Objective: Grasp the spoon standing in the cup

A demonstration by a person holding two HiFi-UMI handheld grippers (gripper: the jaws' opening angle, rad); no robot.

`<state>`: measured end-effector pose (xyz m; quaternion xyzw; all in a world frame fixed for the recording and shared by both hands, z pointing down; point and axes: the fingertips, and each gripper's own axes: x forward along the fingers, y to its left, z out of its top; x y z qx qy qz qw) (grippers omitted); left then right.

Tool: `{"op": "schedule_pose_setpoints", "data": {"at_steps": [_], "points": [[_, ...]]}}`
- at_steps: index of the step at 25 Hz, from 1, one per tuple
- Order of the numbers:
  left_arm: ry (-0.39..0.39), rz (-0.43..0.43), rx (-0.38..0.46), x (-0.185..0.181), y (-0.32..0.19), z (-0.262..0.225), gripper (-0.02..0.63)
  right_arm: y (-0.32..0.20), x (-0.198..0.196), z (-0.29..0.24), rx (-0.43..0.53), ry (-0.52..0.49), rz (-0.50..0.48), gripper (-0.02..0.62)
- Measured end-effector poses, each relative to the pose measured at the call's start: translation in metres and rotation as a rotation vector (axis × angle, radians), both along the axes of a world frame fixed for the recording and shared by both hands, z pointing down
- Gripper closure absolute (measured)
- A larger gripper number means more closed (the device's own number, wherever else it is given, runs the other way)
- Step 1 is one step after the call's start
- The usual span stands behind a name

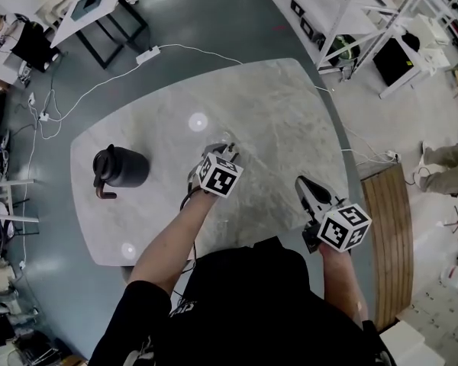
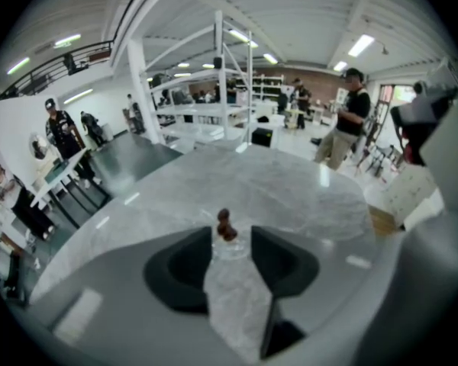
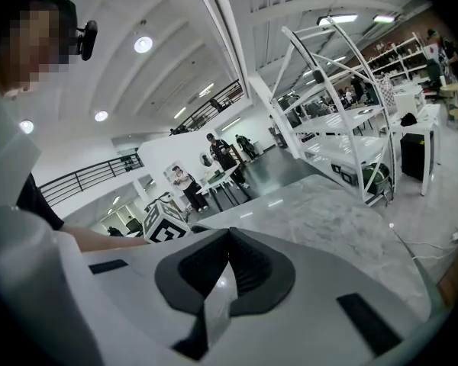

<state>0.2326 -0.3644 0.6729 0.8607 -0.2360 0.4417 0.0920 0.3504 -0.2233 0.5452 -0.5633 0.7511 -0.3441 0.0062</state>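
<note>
The spoon stands upright in a small clear cup, and both sit right at the mouth of the left gripper. In the left gripper view the cup fills the gap between the two dark jaw tips, and the spoon's brown knobbed top rises above them on the centre line. The jaws stand wide apart and grip nothing; whether their inner faces touch the cup's wall cannot be told. The cup stands on the marble table, about the middle of the surface.

The spoon is the only thing that shows in the cup; anything else in it is too blurred to tell. A black jug with a lid and a side handle stands near the table's left edge, well apart from the cup, and its inside is hidden.

The right gripper hangs over the table toward its right edge, near the person, with its jaw tips together and nothing between them.

In the head view the cup and spoon are almost wholly hidden under the left gripper and its marker cube. The spoon's bowl is lost inside the cup. The person's body covers the middle of the table's near edge.
</note>
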Motion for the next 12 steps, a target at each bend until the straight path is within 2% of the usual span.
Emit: {"op": "schedule_pose_setpoints", "data": {"at_steps": [4,12], "points": [[-0.053,0.004,-0.001,0.000,-0.004,0.012,0.440,0.002,0.005,0.004,-0.002,-0.013,0.011,0.601],[-0.083,-0.001,0.015,0.005,-0.008,0.016,0.479,0.004,0.016,0.005,0.002,-0.032,0.016,0.601]]}}
